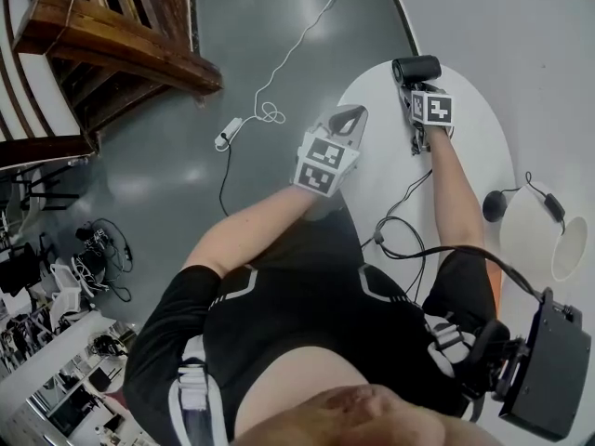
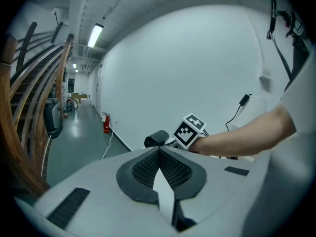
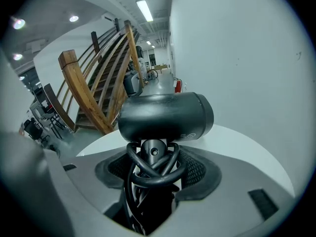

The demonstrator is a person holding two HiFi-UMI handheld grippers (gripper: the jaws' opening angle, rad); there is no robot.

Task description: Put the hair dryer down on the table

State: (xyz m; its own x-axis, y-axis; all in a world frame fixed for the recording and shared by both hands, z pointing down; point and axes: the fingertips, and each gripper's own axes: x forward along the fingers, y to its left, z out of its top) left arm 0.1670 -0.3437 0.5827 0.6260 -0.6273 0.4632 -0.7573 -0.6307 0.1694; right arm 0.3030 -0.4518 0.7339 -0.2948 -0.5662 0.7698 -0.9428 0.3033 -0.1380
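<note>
The black hair dryer [image 1: 416, 68] hangs over the far part of the round white table [image 1: 469, 161]. My right gripper [image 1: 412, 91] is shut on its handle, which has the black cord wound round it. In the right gripper view the dryer's barrel [image 3: 165, 115] lies crosswise just above the jaws [image 3: 153, 158], with the table [image 3: 239, 147] beneath. My left gripper [image 1: 346, 119] is at the table's left edge, its jaws shut on nothing [image 2: 159, 154]. From there I see the dryer [image 2: 156, 138] and the right gripper's marker cube [image 2: 190, 131].
A black cable [image 1: 400, 240] loops over the table's near side. A small round black object [image 1: 494, 205] and a white cup-like thing [image 1: 569, 249] lie at the right. A wooden staircase [image 1: 112, 45] and a white power strip [image 1: 228, 133] with its cord are on the floor to the left.
</note>
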